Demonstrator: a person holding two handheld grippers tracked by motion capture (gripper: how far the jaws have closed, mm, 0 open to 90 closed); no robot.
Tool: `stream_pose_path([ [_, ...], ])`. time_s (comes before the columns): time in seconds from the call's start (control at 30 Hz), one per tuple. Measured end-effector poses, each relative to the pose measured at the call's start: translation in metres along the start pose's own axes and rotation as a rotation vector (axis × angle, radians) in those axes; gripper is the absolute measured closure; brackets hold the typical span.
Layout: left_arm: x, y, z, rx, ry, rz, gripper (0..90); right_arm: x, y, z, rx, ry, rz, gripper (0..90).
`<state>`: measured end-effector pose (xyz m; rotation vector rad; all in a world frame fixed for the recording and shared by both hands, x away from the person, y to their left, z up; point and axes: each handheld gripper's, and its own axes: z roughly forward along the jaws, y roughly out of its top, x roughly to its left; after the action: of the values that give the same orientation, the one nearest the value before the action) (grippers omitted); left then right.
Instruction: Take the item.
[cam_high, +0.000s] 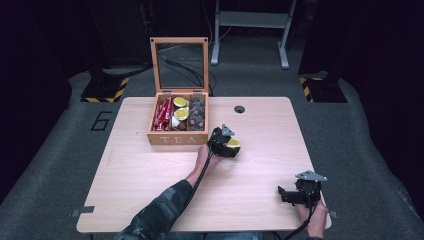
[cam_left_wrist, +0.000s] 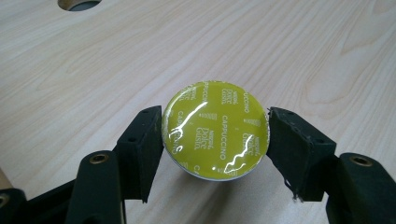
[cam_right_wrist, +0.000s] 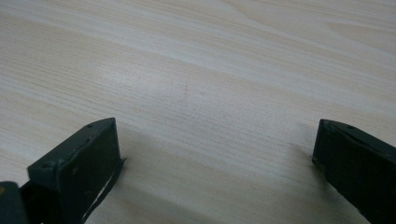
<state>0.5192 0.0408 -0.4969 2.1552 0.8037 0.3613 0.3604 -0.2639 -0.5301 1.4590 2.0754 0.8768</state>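
A coffee capsule with a shiny yellow-green foil lid marked "cappuccino" sits between the two black jaws of my left gripper, which is shut on its sides just above the wooden table. From above, that gripper and its capsule hover right of the wooden tea box. The box stands open, its glass lid upright, holding red packets, two more yellow capsules and dark items. My right gripper rests near the table's front right corner, and its own view shows the jaws wide open over bare wood.
A round cable hole lies in the table behind the left gripper, also seen as a cable hole at the top left. Dark floor, hazard-striped stand bases and a grey frame surround the table.
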Motion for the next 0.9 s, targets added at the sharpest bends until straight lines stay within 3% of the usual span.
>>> stream_pose_path([
  [0.57, 0.0003, -0.0023, 0.003, 0.024, -0.025, -0.01, 36.4, 0.0004, 0.0, -0.0003, 0.002, -0.002, 0.004, 0.1],
  [0.9, -0.0013, 0.0003, -0.004, 0.029, -0.045, -0.012, 21.5, 0.0004, 0.0, -0.0001, 0.0, -0.002, 0.003, 0.0],
])
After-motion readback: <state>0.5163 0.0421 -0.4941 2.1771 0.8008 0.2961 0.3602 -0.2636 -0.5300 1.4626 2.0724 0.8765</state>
